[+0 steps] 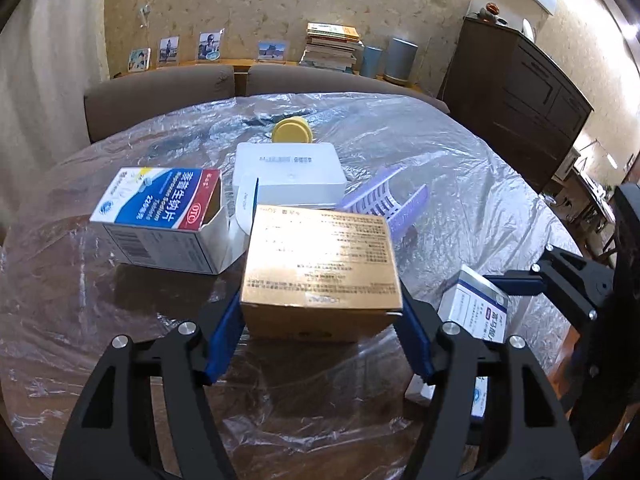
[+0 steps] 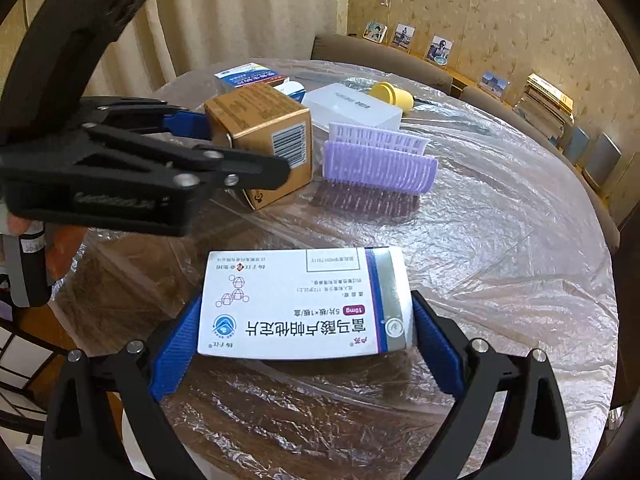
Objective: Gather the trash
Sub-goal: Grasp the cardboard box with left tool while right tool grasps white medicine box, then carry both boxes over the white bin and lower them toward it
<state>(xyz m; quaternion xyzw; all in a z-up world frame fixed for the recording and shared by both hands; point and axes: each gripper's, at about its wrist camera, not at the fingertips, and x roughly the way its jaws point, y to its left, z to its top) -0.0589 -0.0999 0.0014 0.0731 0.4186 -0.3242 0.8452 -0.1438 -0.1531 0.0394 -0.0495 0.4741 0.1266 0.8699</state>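
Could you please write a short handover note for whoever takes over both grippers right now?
Left gripper: shut on the gold box, at the middle of the plastic-covered table; I cannot tell whether it is lifted.
Right gripper: shut on the white medicine box, near the table's front edge.
Still on the table: blue-and-white carton with an open end, white box, purple comb, yellow cap.
Done: two boxes gripped. Left: take both away, then collect the rest. No bin in view.
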